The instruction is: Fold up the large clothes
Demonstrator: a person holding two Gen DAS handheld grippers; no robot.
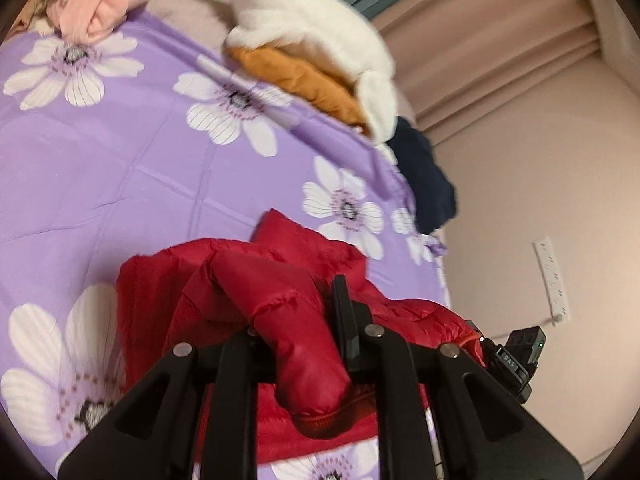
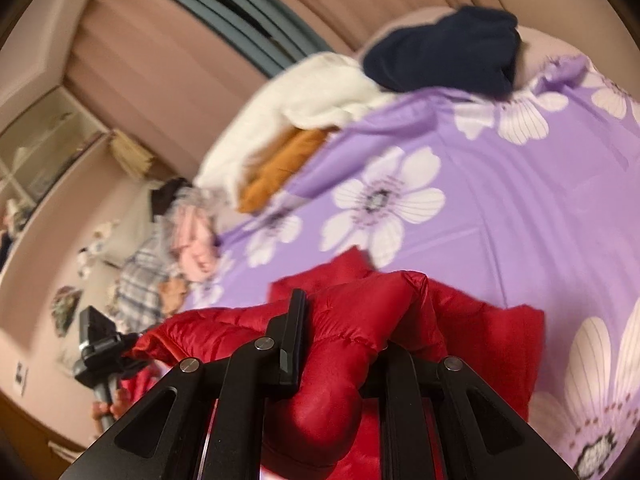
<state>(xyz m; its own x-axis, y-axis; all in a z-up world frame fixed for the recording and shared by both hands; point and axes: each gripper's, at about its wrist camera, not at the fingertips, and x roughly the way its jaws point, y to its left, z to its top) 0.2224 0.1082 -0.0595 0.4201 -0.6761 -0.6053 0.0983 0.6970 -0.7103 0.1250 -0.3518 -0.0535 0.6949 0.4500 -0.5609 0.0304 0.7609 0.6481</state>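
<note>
A red puffer jacket [image 1: 280, 280] lies bunched on the near part of a purple bedsheet with white flowers [image 1: 140, 152]. My left gripper [image 1: 296, 320] is shut on a thick fold of it; the padding bulges over the left finger and hides it. In the right wrist view the same jacket [image 2: 460, 320] spreads over the sheet [image 2: 500, 200], and my right gripper [image 2: 344, 332] is shut on another padded fold that covers its right finger. The left gripper [image 2: 96, 340] also shows at the far left, gripped by a hand. The right gripper [image 1: 520, 348] shows past the jacket's edge.
Along the bed's far side lie a white fleece garment [image 1: 312, 32], a mustard one [image 1: 304, 80], a navy one [image 1: 424, 176] and a pink one [image 1: 108, 0]. A white power strip [image 1: 554, 280] hangs on the wall. Plaid cloth [image 2: 144, 280] lies beside the bed.
</note>
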